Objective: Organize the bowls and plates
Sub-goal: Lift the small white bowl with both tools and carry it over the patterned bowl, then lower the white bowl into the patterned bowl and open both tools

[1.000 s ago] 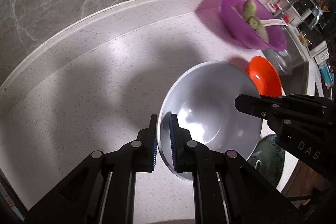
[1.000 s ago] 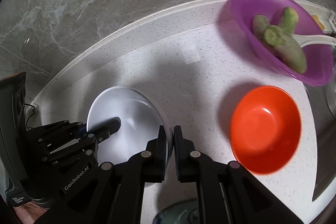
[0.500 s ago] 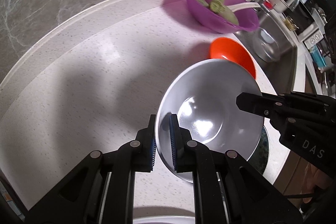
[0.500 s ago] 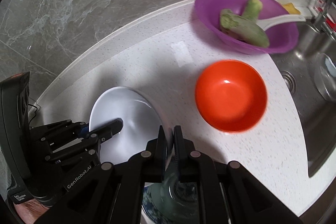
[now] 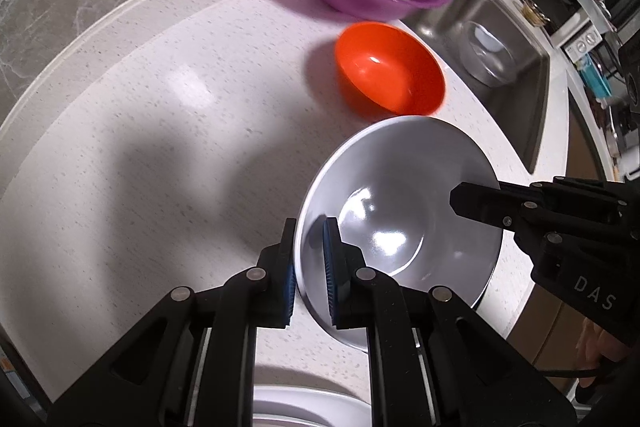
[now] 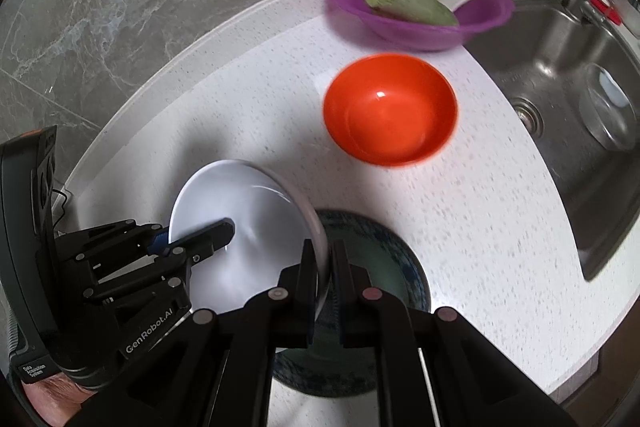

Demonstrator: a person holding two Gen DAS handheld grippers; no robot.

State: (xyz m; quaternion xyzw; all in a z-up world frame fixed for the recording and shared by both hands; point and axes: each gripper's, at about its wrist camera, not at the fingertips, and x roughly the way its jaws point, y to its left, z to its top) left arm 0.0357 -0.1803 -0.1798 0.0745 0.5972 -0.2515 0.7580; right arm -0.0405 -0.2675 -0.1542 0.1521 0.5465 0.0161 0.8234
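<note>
Now the white bowl [image 5: 400, 211] is carried above the bench [image 5: 160, 131], the left gripper [image 5: 310, 267] and right gripper [image 6: 324, 279] each clamped on its rim. It has travelled right, so a dark plate [image 6: 384, 255] now lies beneath it; I judge stacking there comes next. The orange bowl [image 6: 390, 109] waits farther.
</note>
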